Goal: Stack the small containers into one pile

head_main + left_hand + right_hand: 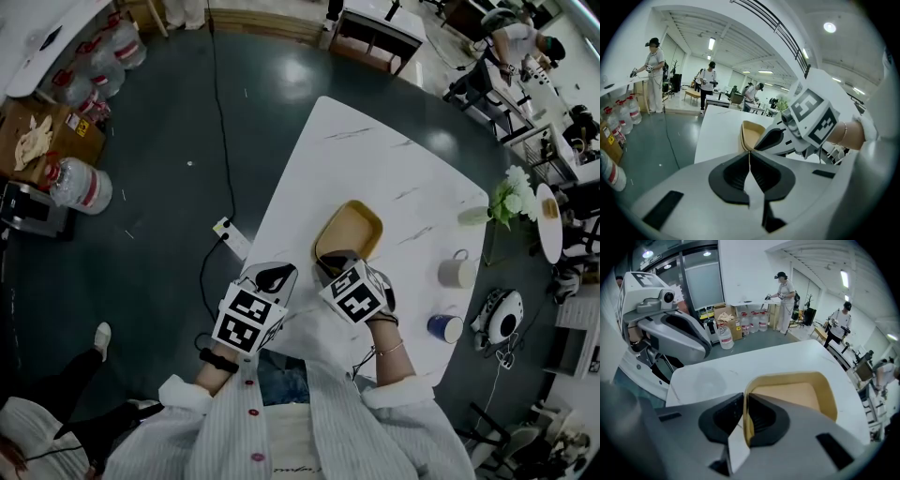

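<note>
Closest to the person, the left gripper (275, 277) hovers at the near edge of the white table (375, 155), its jaws pressed together on nothing. Just beside it, the right gripper (335, 265) pinches the near rim of the yellow container (356, 225), which reaches away toward the table's middle.

My right tongs (745, 398) are clamped on the near rim of the tan container (790, 394); the white desk (740, 363) lies beneath it.

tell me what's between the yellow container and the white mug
Only bare tabletop between the yellow container and the white mug, shown in the head view.
</note>
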The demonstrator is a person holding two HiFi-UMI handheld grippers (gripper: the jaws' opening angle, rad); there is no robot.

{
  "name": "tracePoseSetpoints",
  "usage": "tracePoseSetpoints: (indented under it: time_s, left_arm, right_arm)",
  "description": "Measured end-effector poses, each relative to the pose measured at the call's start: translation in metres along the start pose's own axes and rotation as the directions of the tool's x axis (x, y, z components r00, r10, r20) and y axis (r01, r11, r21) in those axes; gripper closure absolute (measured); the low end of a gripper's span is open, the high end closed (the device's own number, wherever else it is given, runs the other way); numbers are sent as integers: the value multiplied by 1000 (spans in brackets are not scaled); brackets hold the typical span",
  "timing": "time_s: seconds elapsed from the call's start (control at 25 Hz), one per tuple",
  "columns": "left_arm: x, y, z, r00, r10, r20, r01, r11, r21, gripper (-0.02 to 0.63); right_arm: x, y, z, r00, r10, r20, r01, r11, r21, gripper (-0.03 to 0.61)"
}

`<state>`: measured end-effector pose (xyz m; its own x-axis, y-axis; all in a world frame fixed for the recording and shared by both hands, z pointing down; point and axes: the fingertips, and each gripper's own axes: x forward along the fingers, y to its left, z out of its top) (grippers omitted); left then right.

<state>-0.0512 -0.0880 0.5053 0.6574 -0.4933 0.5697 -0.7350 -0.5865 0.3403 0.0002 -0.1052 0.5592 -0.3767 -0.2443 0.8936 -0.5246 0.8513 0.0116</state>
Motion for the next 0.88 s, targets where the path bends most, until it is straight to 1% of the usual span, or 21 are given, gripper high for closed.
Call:
tracePoseSetpoints:
  time_s: [0.32, 0.56, 0.72, 0.88]
  left_arm:
    - [1, -1, 1, 1000, 2, -6, -2, 1000, -1, 592]
    - [3, -9, 3, 1000, -1, -4, 1, 1000, 9, 592]
    - [3, -17, 7, 1000, -3, 2, 3, 1000, 21, 592]
    - [3, -30, 15, 1000, -5, 12, 4, 999, 40, 592]
  right_arm:
    - [3, 0, 1, 1000, 14, 8, -14, 1000, 1, 540]
    - [-9, -2, 4, 999, 1, 53, -2, 1000, 13, 537]
    - [-21, -1, 3, 996, -8, 89, 4, 999, 48, 537]
    - [-37, -5, 0, 990, -34, 134, 19, 994, 111, 537]
